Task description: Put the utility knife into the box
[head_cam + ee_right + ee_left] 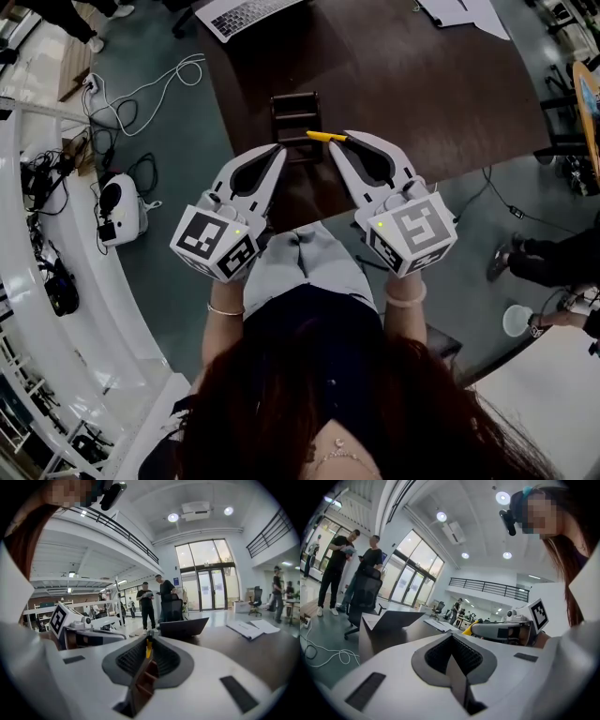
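The left tongs point(277, 151) are squeezed shut with nothing in them, and the left gripper view shows their two tips pressed together and empty. They are held up over the near edge of the desk point(422, 94). Just past their tip, and a little to the right, stands the box point(295, 120). It is dark and open on top, and it sits between the two pairs of tongs and a bit ahead of them. Next comes the knife point(325, 137). It is yellow and sticks out sideways from the tip of the right tongs point(345, 141), pointing toward the left tongs. Its far end reaches over the right side of the box. The right tongs are clamped on the knife; the right gripper view shows the yellow bit pinched right at their tip, with the box down below in the gap. So the picking up is done, and the knife has been carried to the box. It is not inside yet. I think what is left is to lower the knife into the box and let go. The left tongs look like they have no job right now.
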Demonstrator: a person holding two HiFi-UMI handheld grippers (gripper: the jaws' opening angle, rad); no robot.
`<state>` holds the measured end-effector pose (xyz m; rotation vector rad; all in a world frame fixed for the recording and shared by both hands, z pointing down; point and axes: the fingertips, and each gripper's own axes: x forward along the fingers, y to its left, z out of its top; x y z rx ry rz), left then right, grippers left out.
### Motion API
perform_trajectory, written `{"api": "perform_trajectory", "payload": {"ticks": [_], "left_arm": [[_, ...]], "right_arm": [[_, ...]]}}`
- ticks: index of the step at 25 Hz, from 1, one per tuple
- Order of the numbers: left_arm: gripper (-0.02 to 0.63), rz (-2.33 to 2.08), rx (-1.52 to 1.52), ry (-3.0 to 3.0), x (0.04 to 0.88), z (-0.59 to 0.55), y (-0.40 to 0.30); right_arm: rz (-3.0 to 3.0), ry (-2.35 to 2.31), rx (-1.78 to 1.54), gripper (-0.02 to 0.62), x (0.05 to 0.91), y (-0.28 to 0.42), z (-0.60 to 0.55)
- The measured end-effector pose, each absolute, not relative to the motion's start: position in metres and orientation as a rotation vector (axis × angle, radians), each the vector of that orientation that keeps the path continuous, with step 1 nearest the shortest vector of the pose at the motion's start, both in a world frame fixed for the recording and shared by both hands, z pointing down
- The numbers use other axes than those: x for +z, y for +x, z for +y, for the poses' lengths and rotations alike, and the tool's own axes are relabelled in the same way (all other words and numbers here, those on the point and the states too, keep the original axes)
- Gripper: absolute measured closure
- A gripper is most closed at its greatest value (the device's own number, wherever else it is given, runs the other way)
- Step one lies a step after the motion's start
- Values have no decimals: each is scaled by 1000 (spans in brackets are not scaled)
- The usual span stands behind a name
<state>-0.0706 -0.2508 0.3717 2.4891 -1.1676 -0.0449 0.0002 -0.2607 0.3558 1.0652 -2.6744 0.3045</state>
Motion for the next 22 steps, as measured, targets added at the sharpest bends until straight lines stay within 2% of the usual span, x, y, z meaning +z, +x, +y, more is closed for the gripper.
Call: {"api": "perform_trajectory", "payload": {"ticks": [11, 22], "left_arm": [[604, -1122, -64, 2366, 435, -264, -74], [606, -1082, -40, 2301, 474, -257, -75]], "right_arm": [[-2522, 1019, 504, 541, 449, -14, -271], [-2415, 1023, 551, 540, 519, -19, -266]]}}
